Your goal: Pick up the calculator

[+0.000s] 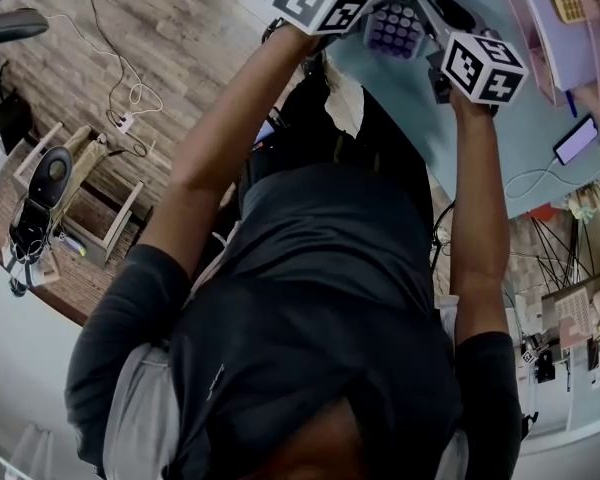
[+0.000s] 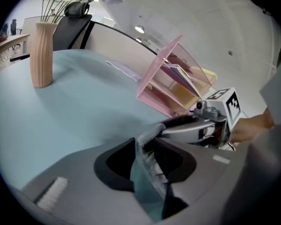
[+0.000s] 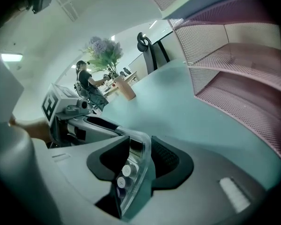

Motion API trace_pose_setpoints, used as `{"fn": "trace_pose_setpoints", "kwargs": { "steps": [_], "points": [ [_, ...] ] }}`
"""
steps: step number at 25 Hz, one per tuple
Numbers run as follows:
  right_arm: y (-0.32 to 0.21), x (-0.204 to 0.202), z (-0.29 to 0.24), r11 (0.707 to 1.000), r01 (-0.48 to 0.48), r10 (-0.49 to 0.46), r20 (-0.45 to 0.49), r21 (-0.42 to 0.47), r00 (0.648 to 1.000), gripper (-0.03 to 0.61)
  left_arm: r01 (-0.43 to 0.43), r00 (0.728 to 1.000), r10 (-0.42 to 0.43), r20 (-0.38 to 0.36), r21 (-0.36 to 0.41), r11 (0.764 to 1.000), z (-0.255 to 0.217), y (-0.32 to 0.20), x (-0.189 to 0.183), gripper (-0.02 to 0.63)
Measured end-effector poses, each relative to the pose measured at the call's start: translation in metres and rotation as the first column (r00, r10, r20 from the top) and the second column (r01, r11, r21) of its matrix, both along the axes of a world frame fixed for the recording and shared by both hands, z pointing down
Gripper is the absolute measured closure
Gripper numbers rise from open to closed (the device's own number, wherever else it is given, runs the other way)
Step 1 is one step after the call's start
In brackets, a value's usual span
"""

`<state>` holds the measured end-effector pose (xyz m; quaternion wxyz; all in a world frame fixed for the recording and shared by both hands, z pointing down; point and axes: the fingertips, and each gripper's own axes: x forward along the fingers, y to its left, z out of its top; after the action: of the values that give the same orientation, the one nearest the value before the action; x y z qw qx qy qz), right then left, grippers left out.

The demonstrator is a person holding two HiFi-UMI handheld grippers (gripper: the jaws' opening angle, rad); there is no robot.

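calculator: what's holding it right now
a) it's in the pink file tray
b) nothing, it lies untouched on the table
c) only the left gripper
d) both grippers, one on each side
D: in the head view the calculator sits between the two grippers, and the views of the left gripper and the right gripper each show its edge clamped.

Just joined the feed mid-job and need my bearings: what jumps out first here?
The calculator, purple keys showing, is clamped between both grippers over the teal table: the left gripper and right gripper each pinch an edge. A pink file rack stands beyond them, a ribbed vase farther off.
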<state>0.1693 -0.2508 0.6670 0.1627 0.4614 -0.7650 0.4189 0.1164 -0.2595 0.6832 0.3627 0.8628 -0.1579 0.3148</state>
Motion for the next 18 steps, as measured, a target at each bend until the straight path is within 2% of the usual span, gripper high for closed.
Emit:
{"fn": "trace_pose_setpoints", "kwargs": {
  "steps": [7,18],
  "points": [
    [0.002,-0.003,-0.017,0.999,-0.002,0.003,-0.022,0.037,1.0,0.436,-0.012,1.0,0.012,-0.007,0.044,0.999,-0.016,0.0,-0.002,0.43],
    [-0.014,-0.012,-0.065,0.991,-0.008,0.014,-0.046,0.131,0.999,0.436,-0.004,0.998,0.012,-0.061,0.129,0.992,-0.065,-0.017,-0.009,0.43]
  ]
}}
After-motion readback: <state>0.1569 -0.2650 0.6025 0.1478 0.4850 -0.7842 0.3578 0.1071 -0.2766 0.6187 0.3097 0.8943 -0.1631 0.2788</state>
